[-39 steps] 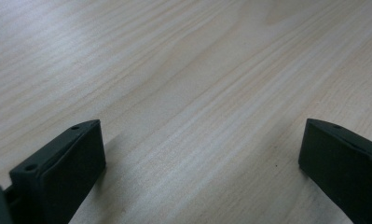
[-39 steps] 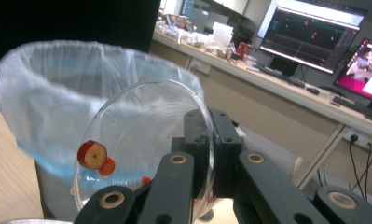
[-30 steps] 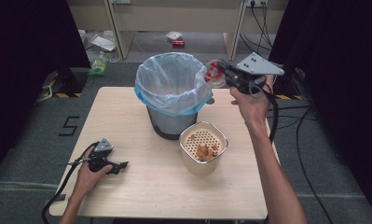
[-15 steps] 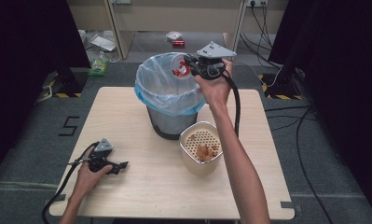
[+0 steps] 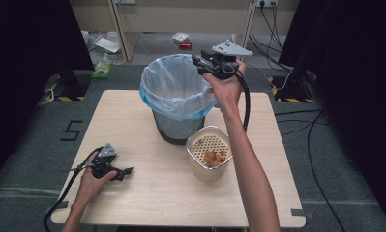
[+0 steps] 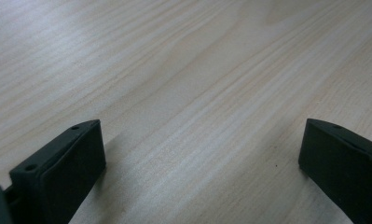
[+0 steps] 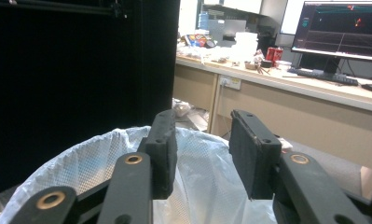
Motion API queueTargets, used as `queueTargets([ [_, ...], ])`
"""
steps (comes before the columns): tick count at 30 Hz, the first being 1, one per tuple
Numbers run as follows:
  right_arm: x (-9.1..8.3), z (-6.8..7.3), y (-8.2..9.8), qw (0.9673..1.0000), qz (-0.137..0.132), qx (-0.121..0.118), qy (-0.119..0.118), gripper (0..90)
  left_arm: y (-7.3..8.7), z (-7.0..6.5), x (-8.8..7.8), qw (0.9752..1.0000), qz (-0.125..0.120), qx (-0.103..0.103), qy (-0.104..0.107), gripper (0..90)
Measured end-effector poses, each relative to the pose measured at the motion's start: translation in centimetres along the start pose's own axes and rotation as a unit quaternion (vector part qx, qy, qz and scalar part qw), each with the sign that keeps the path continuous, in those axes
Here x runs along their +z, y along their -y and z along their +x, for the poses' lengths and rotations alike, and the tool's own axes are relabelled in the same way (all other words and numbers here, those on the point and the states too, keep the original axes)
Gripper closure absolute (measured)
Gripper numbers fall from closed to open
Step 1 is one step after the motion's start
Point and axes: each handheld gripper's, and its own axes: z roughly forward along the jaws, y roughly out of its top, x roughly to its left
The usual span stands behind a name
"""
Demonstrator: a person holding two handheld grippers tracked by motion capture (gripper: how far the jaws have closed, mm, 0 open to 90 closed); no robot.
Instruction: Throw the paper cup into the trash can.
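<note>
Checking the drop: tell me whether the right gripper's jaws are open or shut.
Open: the right gripper shows a bare gap over the bin, having just opened.

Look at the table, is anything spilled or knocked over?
Nothing stands out. The bin with its blue liner stands upright on the table, and the cream strainer pot beside it is upright too, its food bits inside. No spill shows on the wood.

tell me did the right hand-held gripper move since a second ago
Yes. In the high view the right hand-held gripper went left, from beside the bin to over its right rim. Its jaws have just been opening, with nothing between them.
</note>
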Motion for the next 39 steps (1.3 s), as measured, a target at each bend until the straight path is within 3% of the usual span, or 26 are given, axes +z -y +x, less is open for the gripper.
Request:
queueTargets([
  [4, -1.5, -1.1, 0.1, 0.9998, 0.013, -0.010, 0.008, 57.8, -0.1, 0.0, 0.1, 1.0000, -0.001, -0.001, 0.000, 0.0],
  [10, -4.1, -3.6, 0.9, 0.9994, 0.022, -0.006, 0.028, 54.5, -0.1, 0.0, 0.1, 1.0000, 0.000, -0.001, -0.001, 0.0],
  [15, -6.0, -5.6, 2.2, 0.9984, 0.036, -0.004, 0.044, 51.8, -0.1, 0.0, 0.1, 1.0000, -0.001, -0.002, -0.001, 0.0],
  [22, -8.3, -7.3, 4.3, 0.9963, 0.056, 0.008, 0.065, 45.4, -0.1, 0.0, 0.1, 1.0000, -0.001, -0.001, -0.001, 0.0],
  [30, -10.7, -7.4, 6.7, 0.9928, 0.084, -0.008, 0.086, 40.2, -0.1, 0.0, 0.1, 1.0000, -0.001, -0.001, -0.001, 0.0],
  [39, -13.2, -6.4, 9.5, 0.9895, 0.117, -0.028, 0.080, 37.7, -0.1, 0.0, 0.1, 1.0000, 0.000, 0.000, 0.000, 0.0],
])
